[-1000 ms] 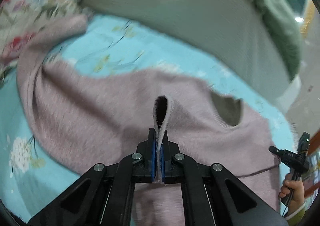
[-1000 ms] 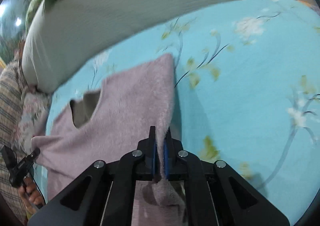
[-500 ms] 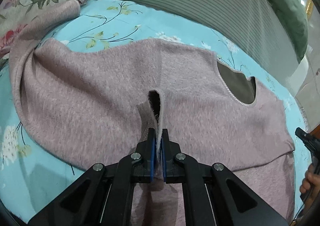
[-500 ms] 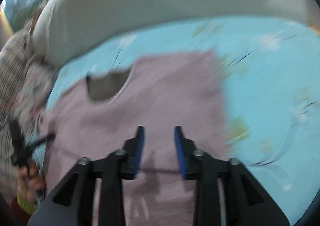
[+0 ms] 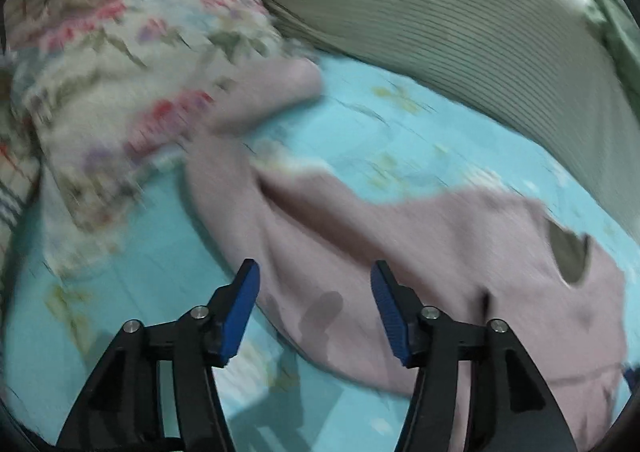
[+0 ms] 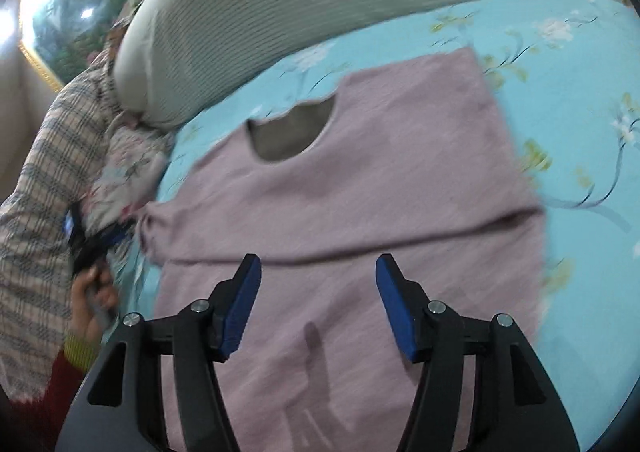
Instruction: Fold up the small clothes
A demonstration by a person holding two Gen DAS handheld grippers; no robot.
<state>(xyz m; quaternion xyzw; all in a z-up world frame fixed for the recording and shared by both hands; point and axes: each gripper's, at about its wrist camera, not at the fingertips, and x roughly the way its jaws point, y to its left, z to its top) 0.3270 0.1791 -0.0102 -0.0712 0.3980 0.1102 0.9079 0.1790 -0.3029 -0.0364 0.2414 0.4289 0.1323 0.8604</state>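
A small pink fuzzy sweater [image 6: 380, 187] lies on the turquoise flowered sheet [image 6: 580, 91], neck hole [image 6: 292, 135] toward the pillows and a fold line across its middle. My right gripper [image 6: 318, 284] hovers over its lower half with jaws opening and nothing pinched between them. In the left wrist view the sweater [image 5: 400, 252] fills the right side, and one sleeve [image 5: 276, 91] runs up to the floral pillow. My left gripper [image 5: 316, 292] hangs over the sweater's left edge, its jaws opening too, with no cloth between the pads. The left gripper [image 6: 92, 240] also shows at the far left of the right wrist view.
A big ribbed beige bolster [image 5: 460, 35] lies along the far side of the bed. At the left are a floral pillow [image 5: 120, 91] and plaid fabric [image 6: 40, 171]. A hand [image 6: 92, 292] holds the left gripper. Bare sheet [image 5: 80, 312] shows left of the sweater.
Both grippers were shut on pinches of the sweater and have let go and opened. The sweater now lies flat. The left view has swung left toward the sleeve and the floral pillow.
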